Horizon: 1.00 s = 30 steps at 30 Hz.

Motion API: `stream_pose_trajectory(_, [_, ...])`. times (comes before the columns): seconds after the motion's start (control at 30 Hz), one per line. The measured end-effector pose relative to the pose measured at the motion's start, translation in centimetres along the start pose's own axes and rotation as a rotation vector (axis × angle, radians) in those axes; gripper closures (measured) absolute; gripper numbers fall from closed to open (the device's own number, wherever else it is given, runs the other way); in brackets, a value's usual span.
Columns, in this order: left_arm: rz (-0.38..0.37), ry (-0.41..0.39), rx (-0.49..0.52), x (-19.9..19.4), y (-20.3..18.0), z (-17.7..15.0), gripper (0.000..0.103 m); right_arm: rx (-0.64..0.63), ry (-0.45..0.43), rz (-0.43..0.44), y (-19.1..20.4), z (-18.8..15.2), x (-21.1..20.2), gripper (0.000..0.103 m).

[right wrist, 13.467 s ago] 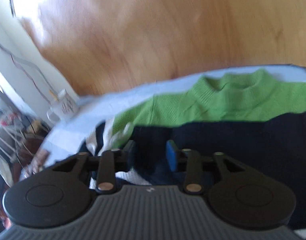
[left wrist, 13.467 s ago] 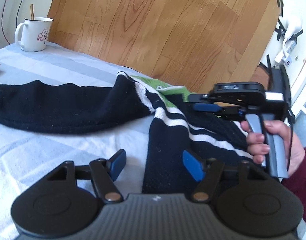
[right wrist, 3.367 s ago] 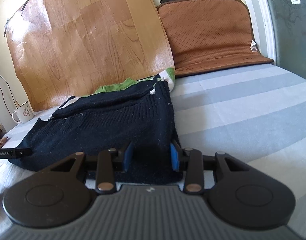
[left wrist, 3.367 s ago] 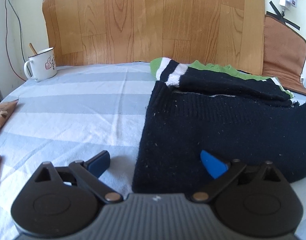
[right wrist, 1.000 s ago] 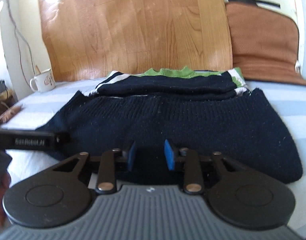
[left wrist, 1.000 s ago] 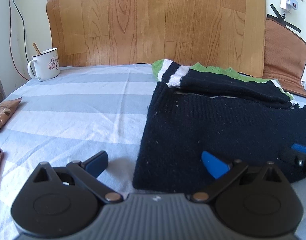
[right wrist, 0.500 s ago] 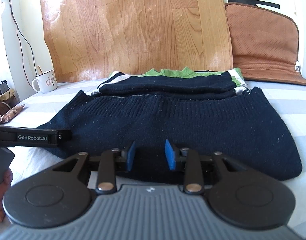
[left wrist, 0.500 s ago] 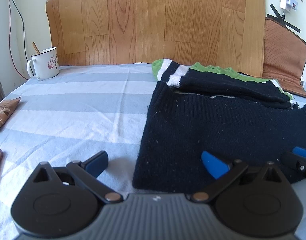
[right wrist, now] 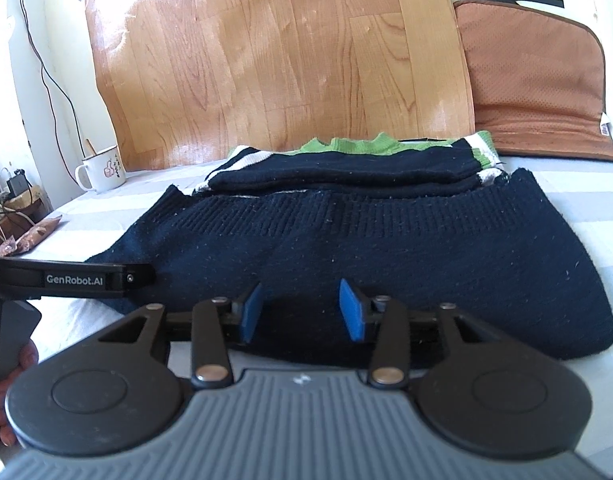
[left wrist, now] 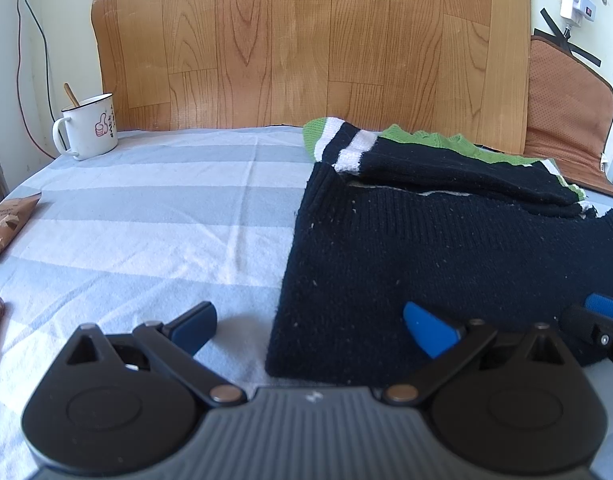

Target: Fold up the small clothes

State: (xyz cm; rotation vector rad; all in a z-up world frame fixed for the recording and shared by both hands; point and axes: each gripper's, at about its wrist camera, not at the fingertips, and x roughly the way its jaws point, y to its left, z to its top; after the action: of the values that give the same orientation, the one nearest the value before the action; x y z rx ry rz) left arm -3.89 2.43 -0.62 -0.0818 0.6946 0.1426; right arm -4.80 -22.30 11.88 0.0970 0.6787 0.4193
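Blue pads tip both claws. The left claw stands wide, its pads straddling the near left corner of the sweater without pressing it. The right claw has its jaws opening at a moderate gap over the sweater's near edge, pads clear of the knit. The dark navy sweater lies flat on the striped bed sheet, its long axis running left to right; sleeves with white and green bands are folded across its far side. A white mug stands at the far left.
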Motion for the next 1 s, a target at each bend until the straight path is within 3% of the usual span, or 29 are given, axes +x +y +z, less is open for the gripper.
stream_pose_trajectory(0.8, [-0.005,0.000,-0.002,0.0,0.1,0.0,0.000,0.005,0.002,0.023,0.0,-0.1,0.1,0.050])
stream_pose_trajectory(0.87, [-0.042,-0.003,-0.012,-0.1,0.5,0.0,0.000,0.044,-0.001,0.053,-0.7,0.0,0.0,0.050])
stream_pose_trajectory(1.0, [-0.202,0.008,-0.045,-1.8,2.5,1.1,0.000,0.112,-0.010,0.135,-3.1,2.7,-1.5,0.051])
